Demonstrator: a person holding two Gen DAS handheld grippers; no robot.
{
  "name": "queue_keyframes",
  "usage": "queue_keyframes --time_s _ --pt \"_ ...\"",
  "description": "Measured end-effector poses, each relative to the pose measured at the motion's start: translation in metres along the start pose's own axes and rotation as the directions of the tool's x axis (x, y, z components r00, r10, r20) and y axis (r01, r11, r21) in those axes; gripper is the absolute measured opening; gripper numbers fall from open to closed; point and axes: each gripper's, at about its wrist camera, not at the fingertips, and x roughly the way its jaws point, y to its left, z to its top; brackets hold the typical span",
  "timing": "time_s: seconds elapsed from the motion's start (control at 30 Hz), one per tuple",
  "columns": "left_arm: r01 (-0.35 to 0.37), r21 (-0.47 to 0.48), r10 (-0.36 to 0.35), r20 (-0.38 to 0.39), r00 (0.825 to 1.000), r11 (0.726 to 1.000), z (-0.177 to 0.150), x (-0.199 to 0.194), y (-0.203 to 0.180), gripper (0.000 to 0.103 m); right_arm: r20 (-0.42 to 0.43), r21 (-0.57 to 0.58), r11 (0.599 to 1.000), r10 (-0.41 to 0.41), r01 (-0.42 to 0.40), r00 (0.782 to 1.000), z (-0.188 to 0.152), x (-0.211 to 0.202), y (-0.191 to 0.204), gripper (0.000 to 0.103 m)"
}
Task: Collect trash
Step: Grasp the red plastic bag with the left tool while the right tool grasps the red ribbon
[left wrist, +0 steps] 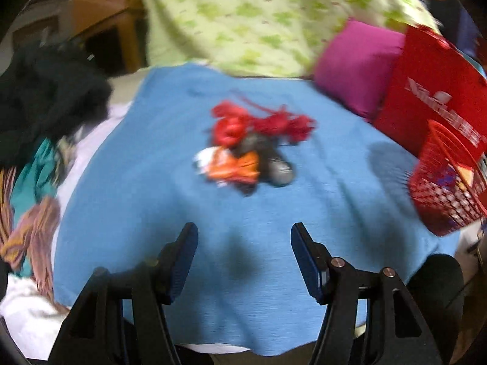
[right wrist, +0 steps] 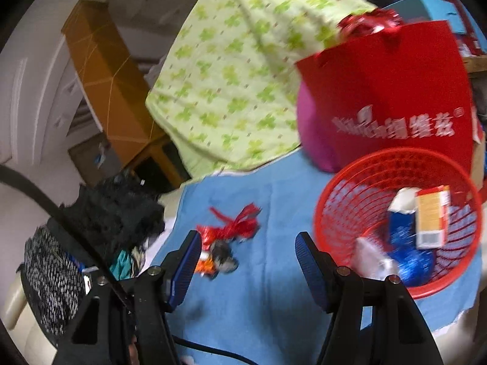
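Note:
A small heap of trash lies in the middle of the blue cloth (left wrist: 152, 200): red ribbon scraps (left wrist: 268, 124), an orange wrapper (left wrist: 234, 168) and a grey crumpled piece (left wrist: 278, 167). My left gripper (left wrist: 243, 237) hovers open just short of the heap, nothing between its fingers. In the right wrist view the same ribbon (right wrist: 240, 225) and orange wrapper (right wrist: 207, 266) lie beside the left fingertip (right wrist: 194, 243) of my right gripper (right wrist: 248, 240), which is open and empty. The red mesh basket (right wrist: 341, 200) to its right holds a box, white paper and blue foil.
A red paper bag (right wrist: 392, 91) and a magenta cushion (left wrist: 356, 64) stand behind the basket (left wrist: 438, 200). A green patterned quilt (right wrist: 237, 70) is piled at the back. Dark and coloured clothes (left wrist: 42, 100) lie along the left edge of the cloth. A brown carton (right wrist: 100, 73) stands beyond.

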Motion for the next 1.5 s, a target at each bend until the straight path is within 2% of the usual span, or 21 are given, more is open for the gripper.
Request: queue_keyframes --time_s 0.2,0.53,0.83,0.93,1.03,1.23,1.4,1.5 --pt "-0.041 -0.083 0.039 -0.022 0.999 0.996 -0.004 0.019 0.039 0.064 -0.108 -0.028 1.0 -0.001 -0.002 0.994 -0.019 0.037 0.015 0.068" --pt "-0.054 -0.111 0.049 -0.047 0.998 0.992 -0.001 0.053 0.068 0.064 -0.25 -0.03 1.0 -0.009 0.001 0.968 -0.041 0.098 0.027 0.068" --pt "0.01 -0.13 -0.008 0.015 1.0 0.992 0.019 0.088 0.09 0.064 -0.35 -0.058 0.998 -0.018 -0.002 0.936 -0.049 0.167 0.044 0.068" --pt "0.008 -0.158 -0.009 -0.002 1.0 0.987 0.022 0.101 0.096 0.064 -0.364 -0.049 0.999 -0.019 0.001 0.931 -0.044 0.193 0.047 0.068" --pt "0.021 -0.182 -0.023 -0.007 1.0 0.983 0.028 0.11 0.1 0.064 -0.382 -0.01 1.0 -0.004 0.0 0.924 -0.034 0.225 0.048 0.068" --pt "0.004 -0.16 -0.001 0.016 1.0 0.987 0.046 0.123 0.102 0.064 -0.415 0.181 0.982 0.032 0.047 0.909 -0.013 0.301 0.031 0.068" --pt "0.052 -0.162 -0.046 0.041 0.998 0.985 0.067 0.133 0.108 0.064 -0.427 0.344 0.929 0.024 0.138 0.904 -0.005 0.352 0.011 0.068" --pt "0.092 -0.172 -0.081 0.072 0.994 0.981 0.081 0.139 0.113 0.064 -0.449 0.414 0.894 0.035 0.174 0.893 -0.004 0.379 0.006 0.068"
